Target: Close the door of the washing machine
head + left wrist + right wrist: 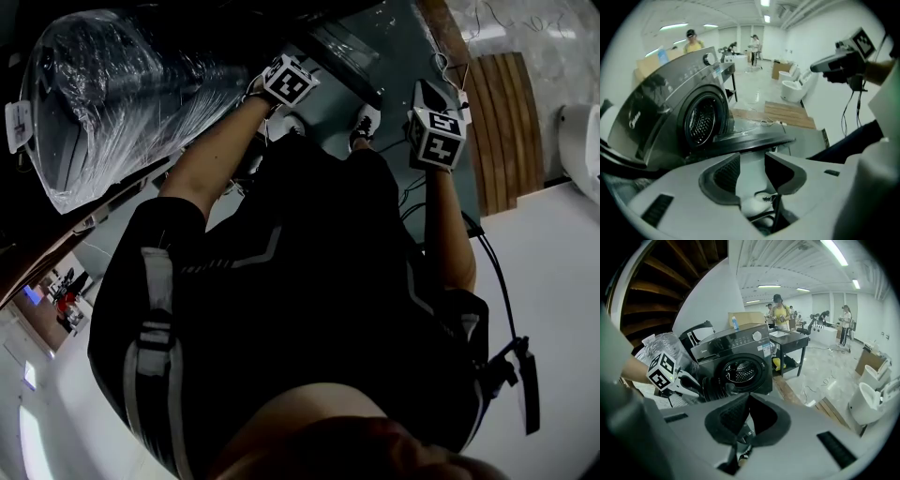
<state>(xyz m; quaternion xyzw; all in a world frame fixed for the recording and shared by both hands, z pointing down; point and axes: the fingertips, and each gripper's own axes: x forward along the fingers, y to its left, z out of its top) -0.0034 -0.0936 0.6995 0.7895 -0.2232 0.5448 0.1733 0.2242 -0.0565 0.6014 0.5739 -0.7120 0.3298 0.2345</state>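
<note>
Two tongs (751, 157) (749, 397), one washing machine (740, 364), one door (750, 137).

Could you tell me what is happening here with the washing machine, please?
A person holding a gripper in each hand stands before a front-loading washing machine whose door is swung wide open, leaving the drum exposed. The left gripper, jaws apart and empty, is up at the door's edge; whether it touches is unclear. The right gripper, jaws together and empty, hangs back, away from the machine. The door is not yet closed.
</note>
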